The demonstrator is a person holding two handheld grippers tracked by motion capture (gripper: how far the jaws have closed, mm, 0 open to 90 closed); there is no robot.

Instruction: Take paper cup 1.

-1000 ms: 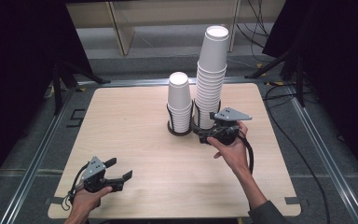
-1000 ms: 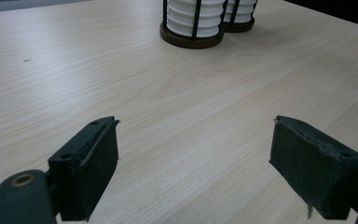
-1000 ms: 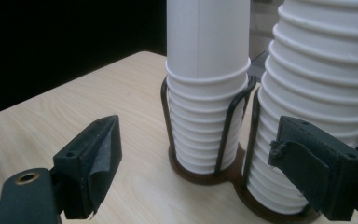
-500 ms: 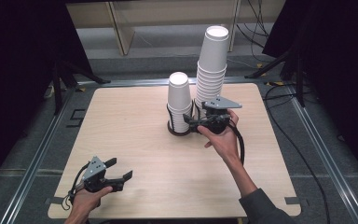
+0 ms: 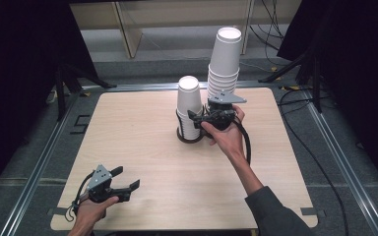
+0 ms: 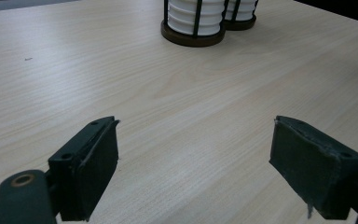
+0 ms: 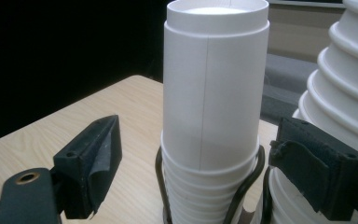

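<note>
Two stacks of white paper cups stand in black wire holders at the back middle of the table. The short stack (image 5: 189, 101) is on the left and the tall stack (image 5: 225, 56) leans on the right. My right gripper (image 5: 194, 117) is open at the short stack, held level in front of the tall one. In the right gripper view its jaws (image 7: 196, 130) stand on either side of the top cup (image 7: 214, 84) without touching it. My left gripper (image 5: 126, 177) rests near the front left edge, open, with only bare table between its jaws (image 6: 195, 123).
The wooden table (image 5: 142, 147) has a metal frame around it. The holder bases (image 6: 193, 36) show far ahead in the left gripper view. Cables lie on the floor at the right (image 5: 295, 132). A shelf unit (image 5: 177, 19) stands behind the table.
My right gripper has risen and moved left, from beside the tall stack's base to the short stack's top cup. The left gripper has stayed put.
</note>
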